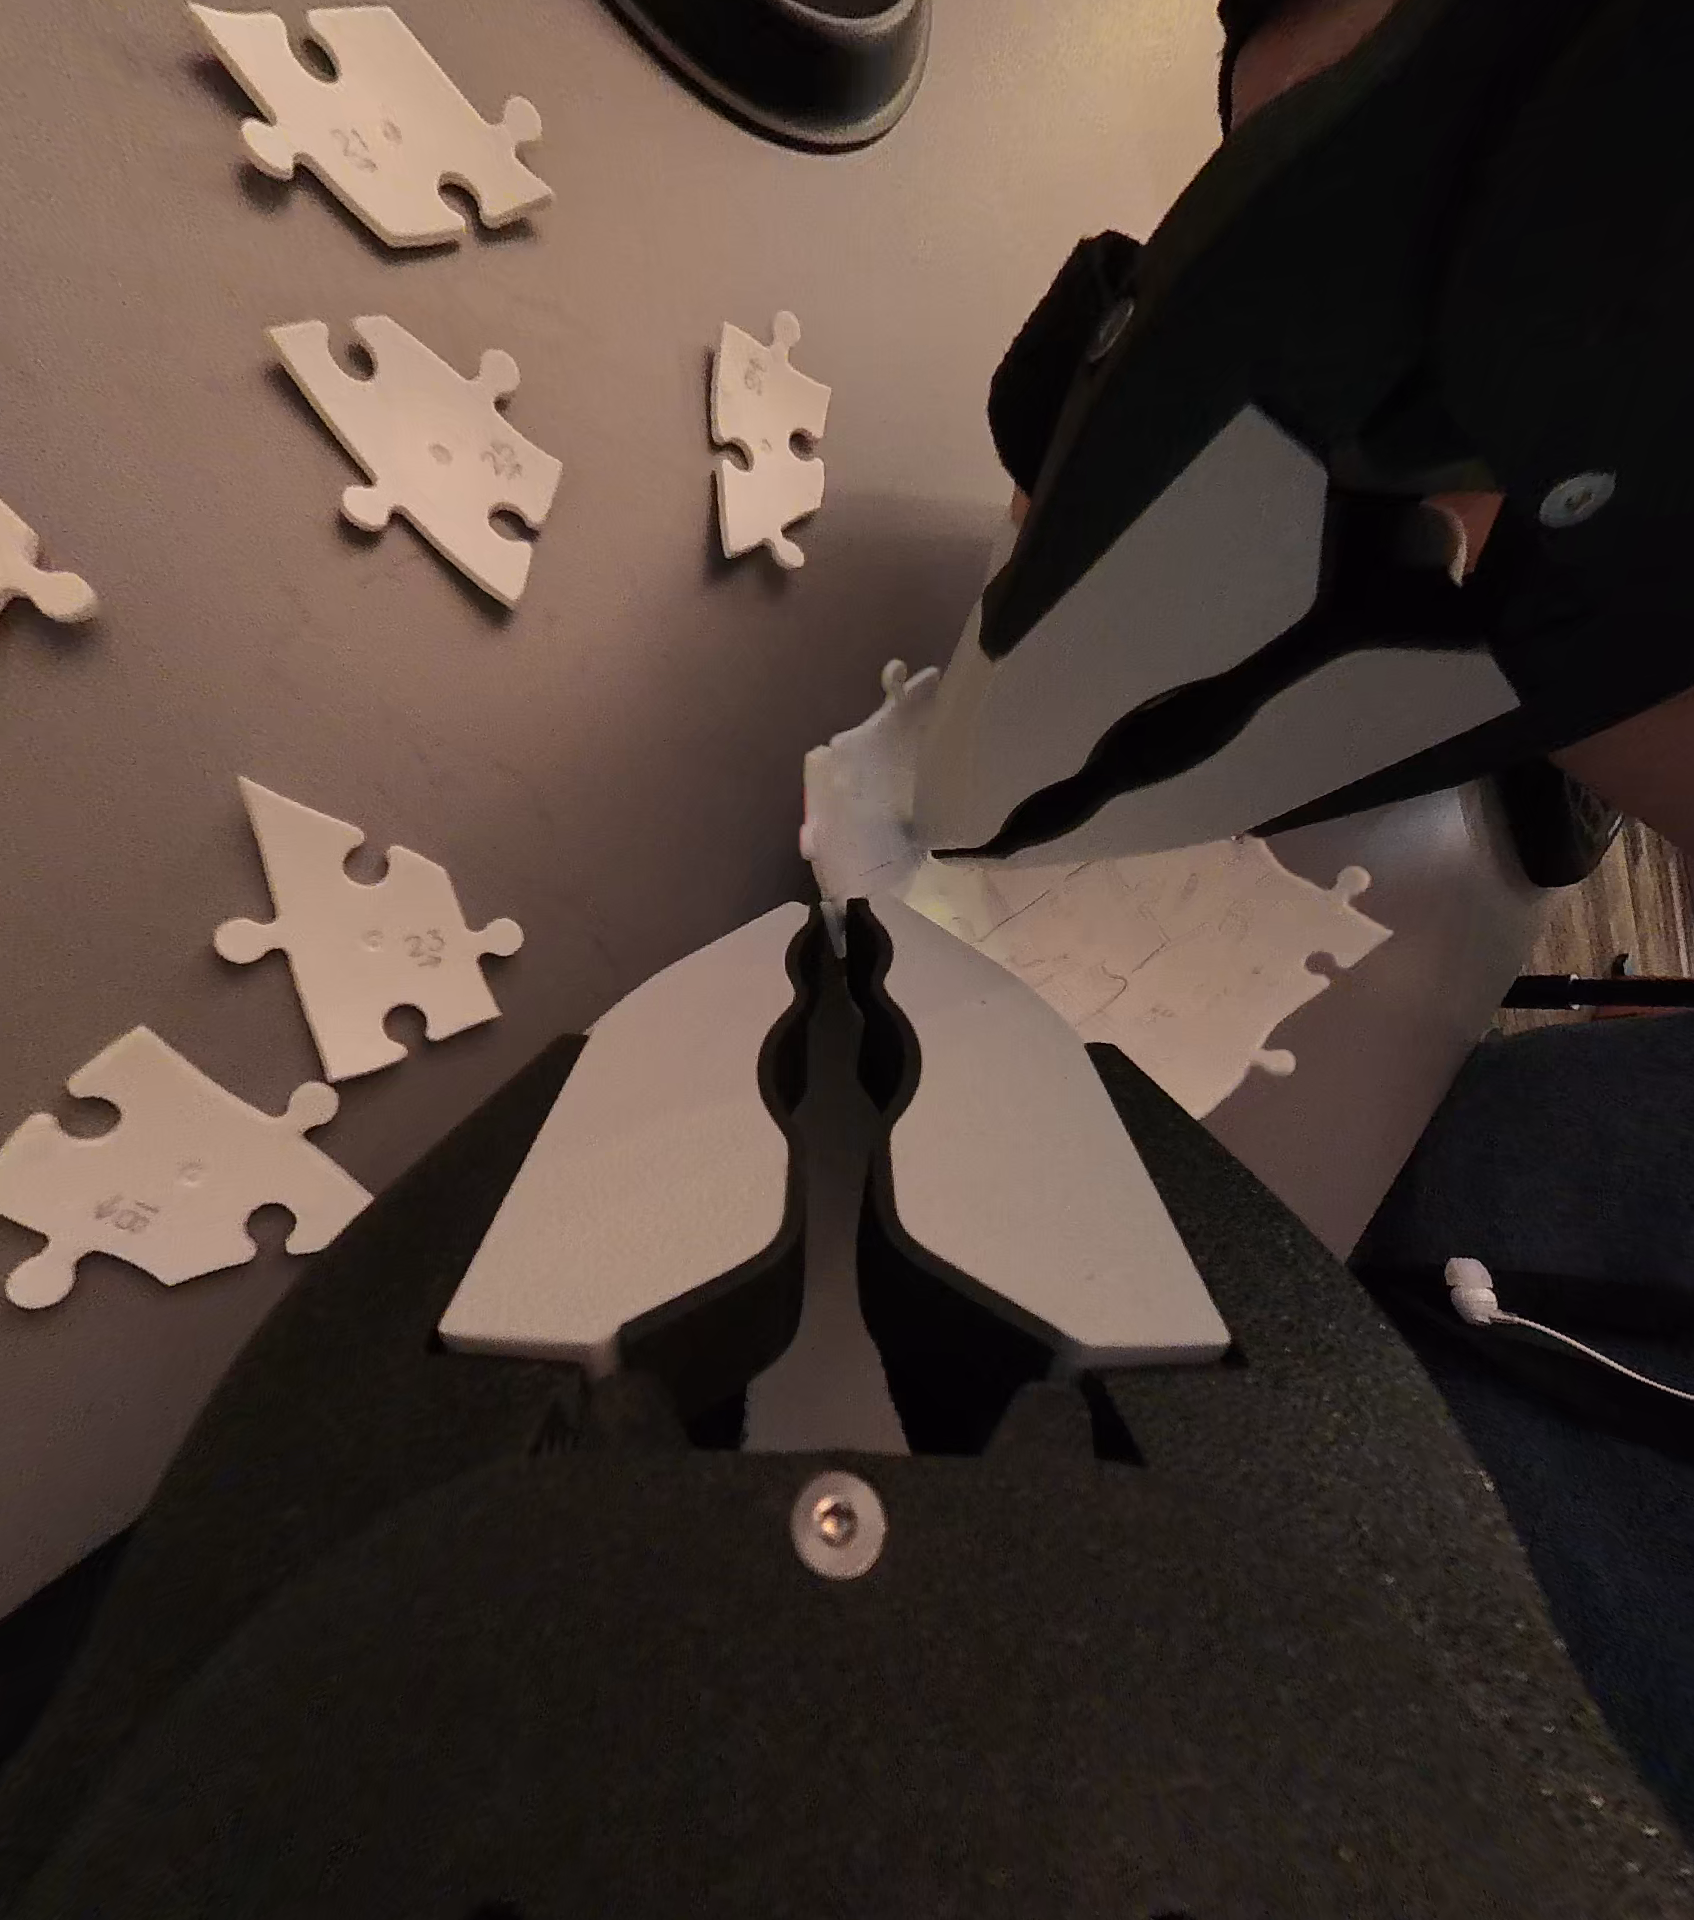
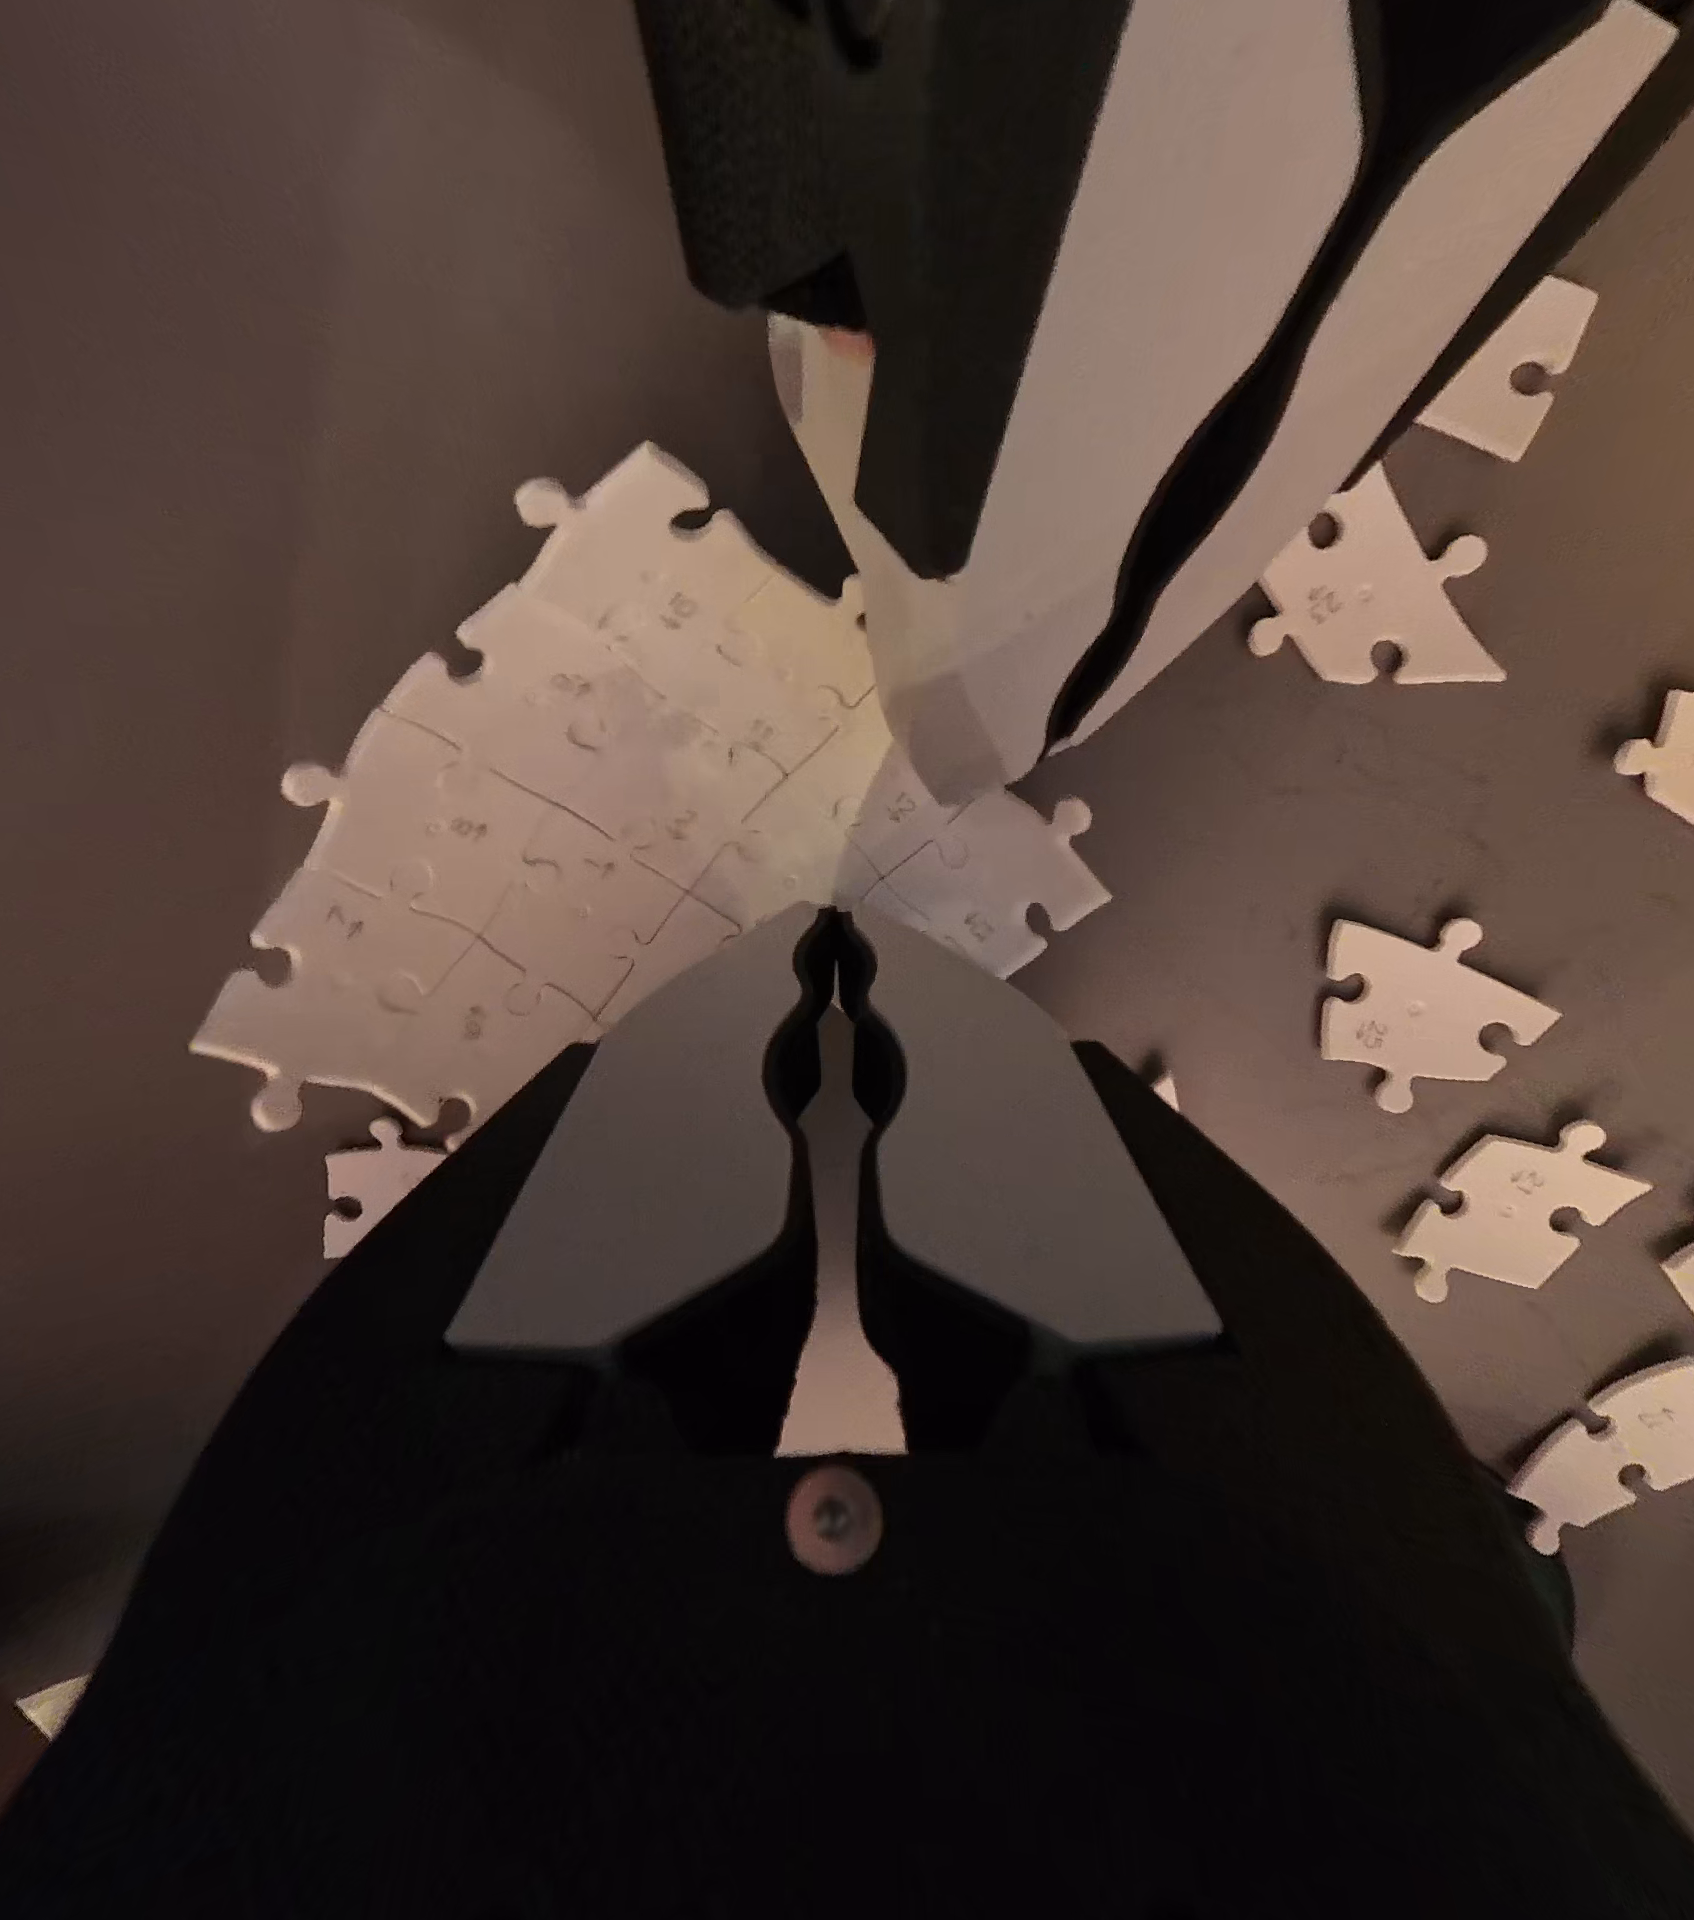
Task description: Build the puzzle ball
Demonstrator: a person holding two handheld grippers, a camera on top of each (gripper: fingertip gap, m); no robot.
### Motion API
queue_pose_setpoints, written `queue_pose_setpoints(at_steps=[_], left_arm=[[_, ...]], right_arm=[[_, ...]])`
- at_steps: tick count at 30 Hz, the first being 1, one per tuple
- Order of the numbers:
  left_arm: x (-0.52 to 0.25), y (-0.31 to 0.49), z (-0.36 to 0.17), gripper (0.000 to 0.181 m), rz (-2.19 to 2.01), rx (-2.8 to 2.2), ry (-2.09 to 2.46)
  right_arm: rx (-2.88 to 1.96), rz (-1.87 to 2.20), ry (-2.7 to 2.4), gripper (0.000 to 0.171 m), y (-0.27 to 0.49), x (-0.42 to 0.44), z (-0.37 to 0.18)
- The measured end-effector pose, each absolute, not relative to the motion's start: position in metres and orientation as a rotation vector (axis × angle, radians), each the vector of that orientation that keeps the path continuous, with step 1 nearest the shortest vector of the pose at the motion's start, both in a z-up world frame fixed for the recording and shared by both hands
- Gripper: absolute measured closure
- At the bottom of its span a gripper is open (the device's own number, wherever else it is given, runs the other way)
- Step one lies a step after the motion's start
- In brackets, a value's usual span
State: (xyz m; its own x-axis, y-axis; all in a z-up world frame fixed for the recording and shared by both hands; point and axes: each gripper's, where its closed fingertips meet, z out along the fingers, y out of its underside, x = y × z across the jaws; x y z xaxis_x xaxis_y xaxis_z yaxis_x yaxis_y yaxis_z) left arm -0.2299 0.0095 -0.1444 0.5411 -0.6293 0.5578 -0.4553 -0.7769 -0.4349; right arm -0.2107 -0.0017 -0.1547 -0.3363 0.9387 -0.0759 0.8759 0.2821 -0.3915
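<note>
Pinching the joined puzzle sheet point(image 2: 552, 831) from opposite edges, the left claw point(image 1: 845, 920) and right claw point(image 2: 830, 920) crowd it; loose pieces point(image 1: 386, 935) dot the counter point(image 1: 614, 675) beside it.

My left gripper point(image 1: 841, 920) and right gripper point(image 2: 830, 920) look alike: grainy black bodies, pale grey wavy-edged fingers, one silver screw each.
</note>
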Motion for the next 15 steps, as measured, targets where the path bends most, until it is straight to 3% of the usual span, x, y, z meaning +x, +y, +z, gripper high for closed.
queue_pose_setpoints(at_steps=[15], left_arm=[[-0.228, 0.011, -0.146, 0.178, -1.107, -2.543, 0.891]], right_arm=[[-1.656, 0.572, -2.328, 0.170, 0.002, -0.208, -0.139]])
